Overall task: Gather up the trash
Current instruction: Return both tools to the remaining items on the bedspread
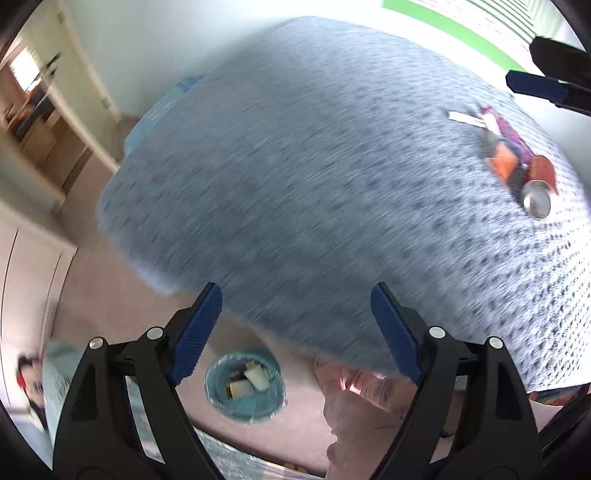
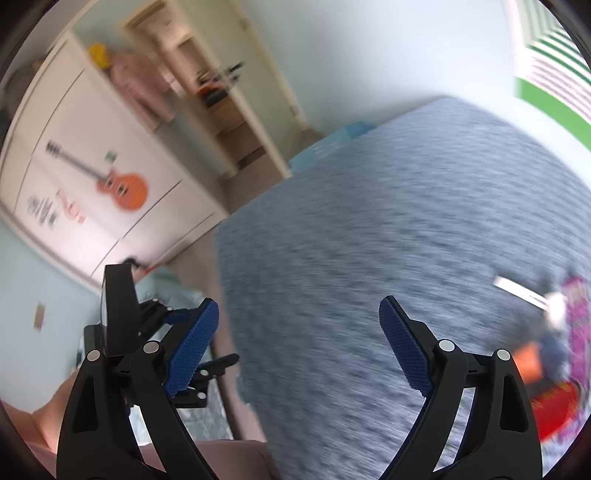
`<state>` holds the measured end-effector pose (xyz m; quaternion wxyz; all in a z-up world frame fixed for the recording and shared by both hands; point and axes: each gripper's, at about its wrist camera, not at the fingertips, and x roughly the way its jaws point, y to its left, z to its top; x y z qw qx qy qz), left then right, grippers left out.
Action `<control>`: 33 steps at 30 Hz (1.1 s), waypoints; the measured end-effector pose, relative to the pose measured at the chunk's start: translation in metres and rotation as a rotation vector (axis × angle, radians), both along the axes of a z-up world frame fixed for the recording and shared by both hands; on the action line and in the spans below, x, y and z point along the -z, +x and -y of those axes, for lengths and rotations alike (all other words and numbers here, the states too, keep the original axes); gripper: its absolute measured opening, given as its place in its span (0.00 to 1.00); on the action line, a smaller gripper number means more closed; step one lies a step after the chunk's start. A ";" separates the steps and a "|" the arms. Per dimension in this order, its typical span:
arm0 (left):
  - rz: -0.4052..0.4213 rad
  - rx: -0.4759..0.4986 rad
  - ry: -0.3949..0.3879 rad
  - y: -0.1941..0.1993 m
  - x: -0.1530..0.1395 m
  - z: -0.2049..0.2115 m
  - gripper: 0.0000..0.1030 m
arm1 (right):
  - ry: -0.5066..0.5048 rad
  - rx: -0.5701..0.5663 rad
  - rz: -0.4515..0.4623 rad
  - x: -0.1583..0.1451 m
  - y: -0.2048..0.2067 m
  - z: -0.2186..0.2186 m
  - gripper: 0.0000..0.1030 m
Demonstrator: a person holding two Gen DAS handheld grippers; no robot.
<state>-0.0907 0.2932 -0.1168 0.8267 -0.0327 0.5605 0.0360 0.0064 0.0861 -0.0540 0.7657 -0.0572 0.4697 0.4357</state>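
Observation:
A small pile of trash lies on the grey patterned bed cover (image 1: 314, 166): a red can (image 1: 539, 184), an orange wrapper (image 1: 502, 162), a purple wrapper (image 1: 506, 129) and a white strip (image 1: 467, 119). My left gripper (image 1: 297, 291) hangs open and empty over the bed's near edge, far from the pile. On the floor below it stands a blue-lined bin (image 1: 245, 384) with several pieces inside. My right gripper (image 2: 299, 314) is also open and empty above the bed cover (image 2: 406, 221). To its right, all blurred, are the purple wrapper (image 2: 576, 317), white strip (image 2: 521, 290), orange wrapper (image 2: 528, 362) and red can (image 2: 557, 410).
A white wardrobe with a guitar sticker (image 2: 122, 184) and an open shelf unit (image 2: 229, 103) stand across the carpeted floor (image 1: 110, 295). A person's bare skin (image 1: 354, 413) shows beside the bin. A green striped wall panel (image 1: 461, 26) is behind the bed.

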 end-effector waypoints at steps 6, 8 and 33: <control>0.036 0.137 0.004 0.037 -0.013 0.049 0.79 | 0.009 0.161 0.031 -0.011 0.018 0.074 0.85; 0.039 0.174 0.010 0.046 -0.015 0.063 0.79 | 0.013 0.210 0.044 -0.015 0.023 0.098 0.85; 0.022 0.500 0.041 0.151 -0.015 0.194 0.86 | -0.151 0.553 0.036 0.020 0.032 0.294 0.85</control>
